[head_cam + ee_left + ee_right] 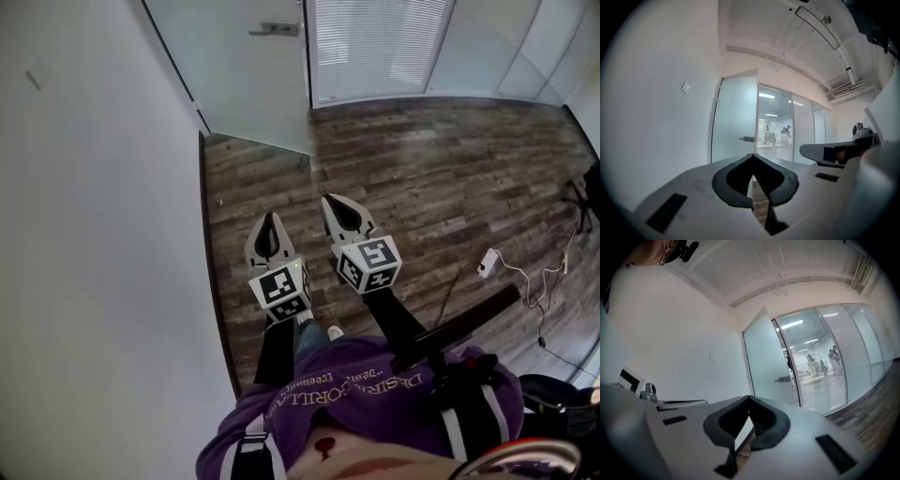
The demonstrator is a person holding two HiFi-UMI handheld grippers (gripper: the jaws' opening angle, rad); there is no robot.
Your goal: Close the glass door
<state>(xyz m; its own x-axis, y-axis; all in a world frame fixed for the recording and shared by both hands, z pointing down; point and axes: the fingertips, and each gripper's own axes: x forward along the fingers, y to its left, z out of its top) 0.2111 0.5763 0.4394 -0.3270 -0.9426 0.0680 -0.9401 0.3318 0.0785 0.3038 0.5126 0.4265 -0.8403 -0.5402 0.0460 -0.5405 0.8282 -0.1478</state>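
Ahead of both tools stands the one glass door (pixel 234 66), frosted and swung open, its hinge side against the white wall (pixel 94 234) on the left and its free edge beside the glass partition with blinds (pixel 375 47). It carries one lever handle (pixel 274 29) near that free edge. The door is well apart from the left hand-held gripper (pixel 270 225) and the right hand-held gripper (pixel 336 208); both point towards it across the wooden floor (pixel 422 169) and neither touches it. In the left gripper view the door (pixel 733 122) and its handle (pixel 747 138) rise just above the jaw tips; in the right gripper view the door (pixel 766 362) sits above and slightly right of them.

Two hand-held grippers in all, side by side and near each other, the left one closer to the wall. Each has its jaws closed tip to tip with nothing between them. Each bears one marker cube, two cubes counted: left (pixel 281 286), right (pixel 370 262).

One small wall plate (pixel 37 77) sits on the white wall. On the floor at the right lie loose cables (pixel 544 281) and one white adapter (pixel 486 262). The person's purple sweatshirt (pixel 375 394) fills the bottom edge
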